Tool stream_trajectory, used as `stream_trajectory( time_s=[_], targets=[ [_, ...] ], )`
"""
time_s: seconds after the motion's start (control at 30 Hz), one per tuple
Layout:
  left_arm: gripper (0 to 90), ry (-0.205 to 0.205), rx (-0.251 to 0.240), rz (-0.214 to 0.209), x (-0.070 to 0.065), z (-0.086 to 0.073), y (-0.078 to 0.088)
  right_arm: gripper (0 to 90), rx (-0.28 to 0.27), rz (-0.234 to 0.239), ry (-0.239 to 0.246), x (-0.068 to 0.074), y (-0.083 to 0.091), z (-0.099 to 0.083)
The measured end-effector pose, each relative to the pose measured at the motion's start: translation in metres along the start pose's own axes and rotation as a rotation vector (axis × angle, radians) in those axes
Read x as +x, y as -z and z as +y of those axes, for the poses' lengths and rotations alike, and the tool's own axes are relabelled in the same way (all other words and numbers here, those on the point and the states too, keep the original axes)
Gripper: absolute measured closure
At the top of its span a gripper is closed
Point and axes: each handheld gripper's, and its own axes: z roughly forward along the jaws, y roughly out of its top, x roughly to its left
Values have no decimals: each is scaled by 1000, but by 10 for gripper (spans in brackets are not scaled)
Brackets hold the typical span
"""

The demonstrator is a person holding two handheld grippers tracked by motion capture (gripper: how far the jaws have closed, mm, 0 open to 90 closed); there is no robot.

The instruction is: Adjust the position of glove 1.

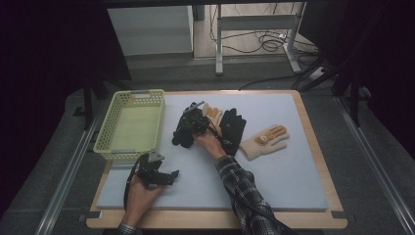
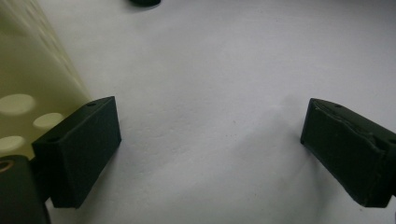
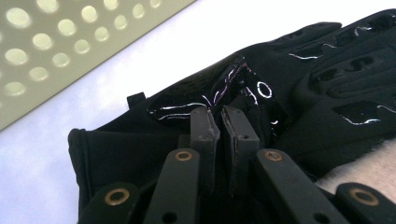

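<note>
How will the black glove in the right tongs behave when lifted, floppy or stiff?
Probably floppy: the black glove is soft fabric, bunched where the right tongs pinch a fold, so the rest should dangle. Likely light for its size. Its glossy patches may be slick, though the pinch looks to sit on matte cloth.

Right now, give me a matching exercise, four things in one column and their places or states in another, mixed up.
Column one:
1. basket
2. cream glove
3. left gripper
4. right gripper

Column two:
A. open over bare white mat
B. at the mat's left edge, nothing in it
C. pinched shut on a black glove
D. lying flat on the mat's right half

Pairs: 1-B, 2-D, 3-A, 4-C
</note>
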Motion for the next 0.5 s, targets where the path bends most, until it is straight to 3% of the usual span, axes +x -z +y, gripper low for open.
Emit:
stream_trajectory(
  time_s=[0.13, 0.3, 0.37, 0.5],
  targets=[
    [49, -1, 0, -1, 0, 0, 0, 834, -26, -16, 46, 4, 9, 5],
    [49, -2, 1, 1, 0, 0, 0, 834, -81, 42, 55, 15, 25, 12],
    [49, -2, 1, 1, 0, 0, 0, 834, -94, 40, 90, 23, 32, 14],
    [49, -2, 0, 0, 0, 0, 0, 835, -131, 51, 114, 30, 49, 18]
  ],
)
